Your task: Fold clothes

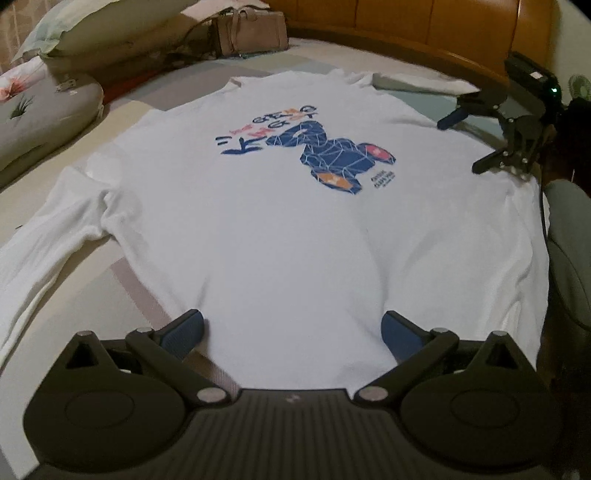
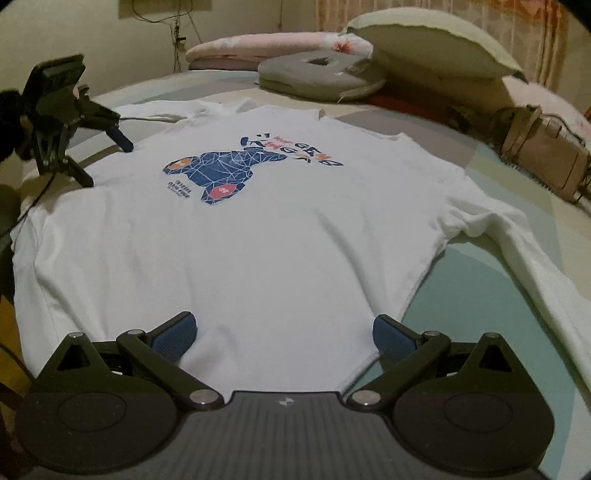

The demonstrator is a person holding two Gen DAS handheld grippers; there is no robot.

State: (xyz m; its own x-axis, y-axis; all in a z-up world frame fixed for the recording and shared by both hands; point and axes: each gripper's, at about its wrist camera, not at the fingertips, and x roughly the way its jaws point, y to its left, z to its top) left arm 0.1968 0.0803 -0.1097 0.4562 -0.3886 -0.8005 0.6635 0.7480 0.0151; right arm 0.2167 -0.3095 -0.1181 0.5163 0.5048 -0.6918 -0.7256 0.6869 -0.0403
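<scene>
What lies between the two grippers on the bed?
The white shirt, spread flat with its blue print facing up, fills the stretch between the left gripper and the right gripper; both wrist views show it.

You see beige handbag at far end of bed, near wooden headboard. Grey ring cushion lies beside pale pillow. Pink floral bedding folded behind cushion. Small fan at edge.

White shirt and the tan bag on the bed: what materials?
White shirt: looks like soft matte knit, probably cotton; it drapes and wrinkles, with a flat printed graphic. Tan bag: looks like smooth leather or faux leather; it holds a boxy shape.
</scene>
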